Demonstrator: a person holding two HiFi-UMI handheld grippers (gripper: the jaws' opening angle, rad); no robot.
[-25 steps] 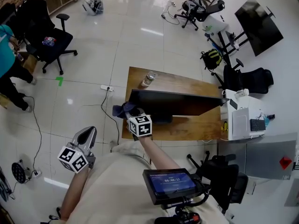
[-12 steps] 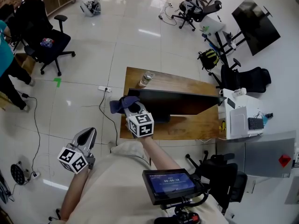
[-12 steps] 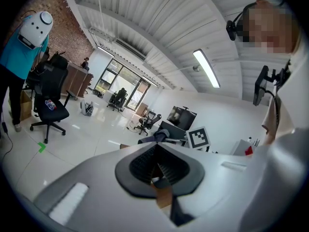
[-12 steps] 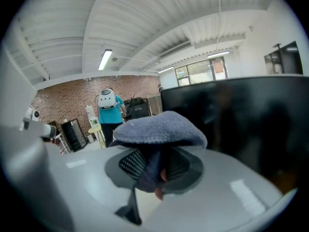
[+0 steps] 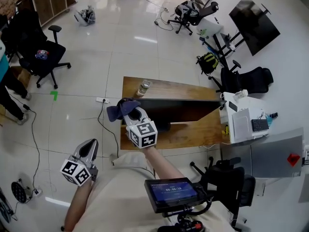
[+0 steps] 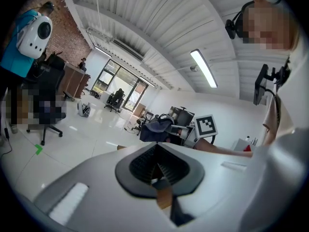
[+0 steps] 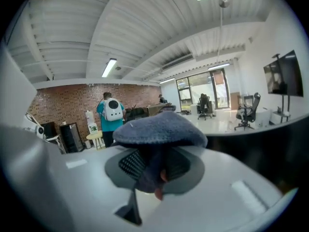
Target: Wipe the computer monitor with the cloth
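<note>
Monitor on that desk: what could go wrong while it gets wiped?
The cloth hangs bunched from the right gripper at the left end of the monitor; the hard jaws might scrape the screen. Pushing could tip the monitor toward the bottle behind it on the desk.

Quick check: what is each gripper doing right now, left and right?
Left gripper: closed, nothing between its jaws.
Right gripper: closed on the blue cloth.

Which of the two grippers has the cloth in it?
The right gripper, shut on the dark blue cloth by the monitor; the left gripper is shut on nothing.
</note>
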